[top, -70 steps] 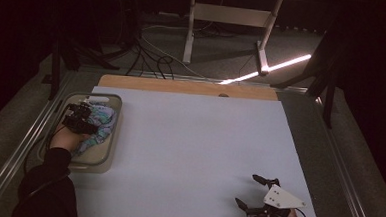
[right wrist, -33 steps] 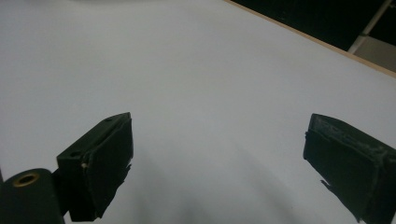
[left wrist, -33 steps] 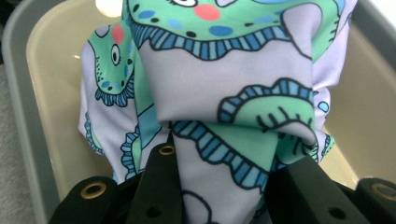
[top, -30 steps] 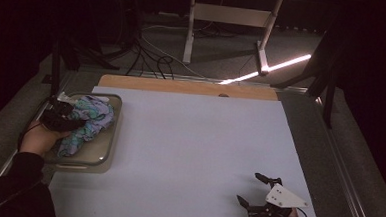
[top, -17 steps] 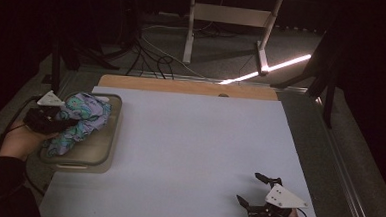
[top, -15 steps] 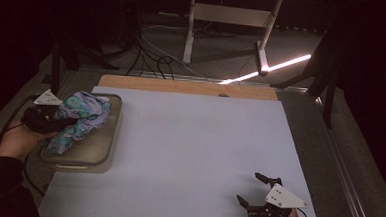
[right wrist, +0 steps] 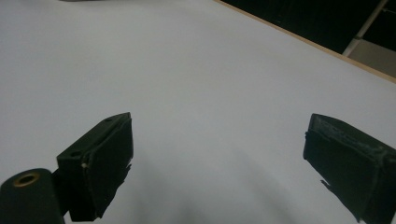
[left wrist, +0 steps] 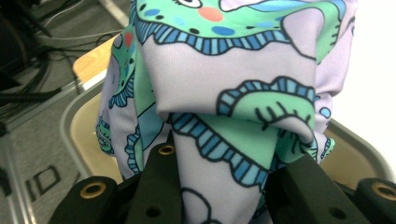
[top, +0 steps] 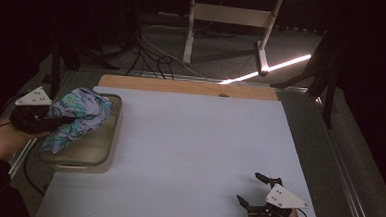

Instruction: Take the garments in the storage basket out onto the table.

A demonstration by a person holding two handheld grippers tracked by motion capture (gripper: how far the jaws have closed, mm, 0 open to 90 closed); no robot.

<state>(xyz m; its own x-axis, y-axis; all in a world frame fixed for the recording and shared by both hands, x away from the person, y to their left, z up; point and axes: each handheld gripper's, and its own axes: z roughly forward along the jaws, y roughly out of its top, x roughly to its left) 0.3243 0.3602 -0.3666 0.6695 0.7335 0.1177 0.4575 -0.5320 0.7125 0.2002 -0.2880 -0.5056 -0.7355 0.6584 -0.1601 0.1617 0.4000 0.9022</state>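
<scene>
Two grippers in play: the left gripper (top: 55, 123) is clamped on the patterned cloth (top: 78, 117), bunched over the tray (top: 96, 156) at the table's left edge. Right gripper (top: 255, 190) rests spread and empty on the white mat (top: 194, 148). Looks like early going: cloth gripped, not yet laid out anywhere.

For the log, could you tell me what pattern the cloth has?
The cloth is lilac with green and blue cartoon shapes outlined in black; the left gripper view shows it best.

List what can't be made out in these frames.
- Tray floor: the patterned cloth covers much of it in the high view.
- Left gripper jaw tips: buried in cloth in its own view.
- Right gripper: its hand is cut off by the high view's bottom edge.
- Room beyond the table: too dark.
</scene>
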